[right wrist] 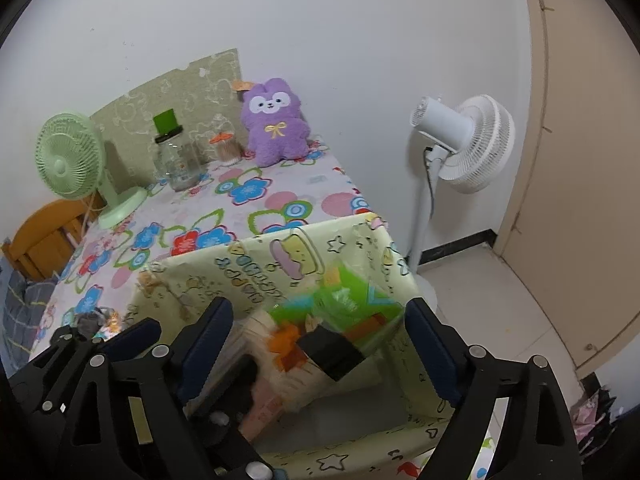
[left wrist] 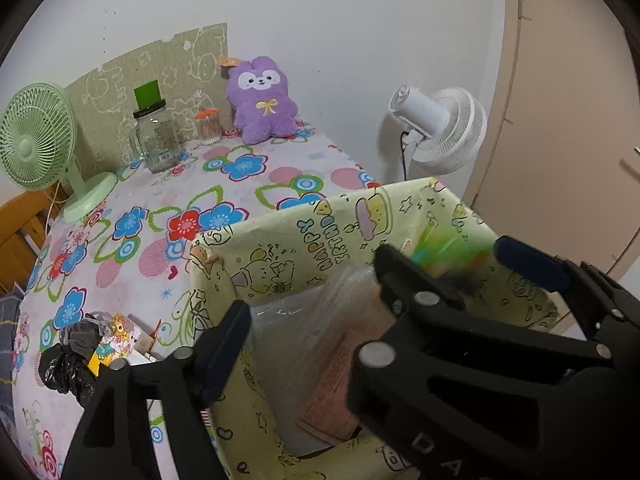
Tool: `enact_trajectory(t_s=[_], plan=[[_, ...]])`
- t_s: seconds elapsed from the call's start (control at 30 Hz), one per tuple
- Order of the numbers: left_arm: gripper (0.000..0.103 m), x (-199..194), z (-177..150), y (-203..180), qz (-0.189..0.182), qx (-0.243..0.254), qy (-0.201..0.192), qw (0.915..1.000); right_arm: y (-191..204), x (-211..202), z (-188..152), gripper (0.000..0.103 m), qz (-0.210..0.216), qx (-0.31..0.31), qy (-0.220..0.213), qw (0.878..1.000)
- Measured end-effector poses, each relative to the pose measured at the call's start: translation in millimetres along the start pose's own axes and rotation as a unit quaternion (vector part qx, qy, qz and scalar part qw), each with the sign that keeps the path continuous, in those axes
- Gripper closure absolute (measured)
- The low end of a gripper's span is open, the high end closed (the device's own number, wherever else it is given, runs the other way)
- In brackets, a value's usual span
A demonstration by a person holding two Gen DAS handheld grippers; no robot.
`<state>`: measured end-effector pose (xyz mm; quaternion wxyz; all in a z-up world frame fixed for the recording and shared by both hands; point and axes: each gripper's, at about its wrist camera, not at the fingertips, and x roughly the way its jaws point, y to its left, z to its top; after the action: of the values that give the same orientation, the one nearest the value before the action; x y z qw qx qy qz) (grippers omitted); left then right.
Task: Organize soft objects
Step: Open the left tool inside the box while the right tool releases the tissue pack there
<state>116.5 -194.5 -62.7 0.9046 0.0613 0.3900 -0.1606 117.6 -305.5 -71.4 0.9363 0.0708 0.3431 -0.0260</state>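
two fans (right wrist: pixel 466 142), jar (right wrist: pixel 176 160), purple plush (right wrist: pixel 276 130) behind box (right wrist: pixel 280 248).

- flowery tablecloth table (left wrist: pixel 168 280) carries everything
- yellow cartoon box (left wrist: pixel 280 236) sits right under the open jaws
- way beyond them – purple plush (left wrist: pixel 262 100), glass jar (left wrist: pixel 158 142), swab pot (left wrist: pixel 208 126), green fan (left wrist: pixel 36 136)

A box (right wrist: pixel 280 264) stands on the worktop (right wrist: pixel 260 204) at the lower middle of the frame, with what seem to be plastic packets (right wrist: pixel 344 308) lying in it. Behind it, at the upper middle against the wall, sits a plush toy (right wrist: pixel 276 128); a small pot (right wrist: pixel 226 148), a jar (right wrist: pixel 178 160) and a desk fan (right wrist: pixel 76 160) stand in turn to its left. A standing fan (right wrist: pixel 468 140) is on the floor to the right, off the worktop.
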Motion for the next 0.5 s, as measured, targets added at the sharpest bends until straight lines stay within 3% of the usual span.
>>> enact_trajectory(t_s=[0.13, 0.5], plan=[[0.016, -9, -1, 1, -0.001, 0.001, -0.012, 0.9999, 2, -7, 1, 0.01, 0.004, -0.001, -0.005, 1.0], [0.014, -31, -4, 4, -0.001, 0.001, -0.035, 0.9994, 11, -31, -1, 0.009, -0.003, -0.005, -0.026, 1.0]])
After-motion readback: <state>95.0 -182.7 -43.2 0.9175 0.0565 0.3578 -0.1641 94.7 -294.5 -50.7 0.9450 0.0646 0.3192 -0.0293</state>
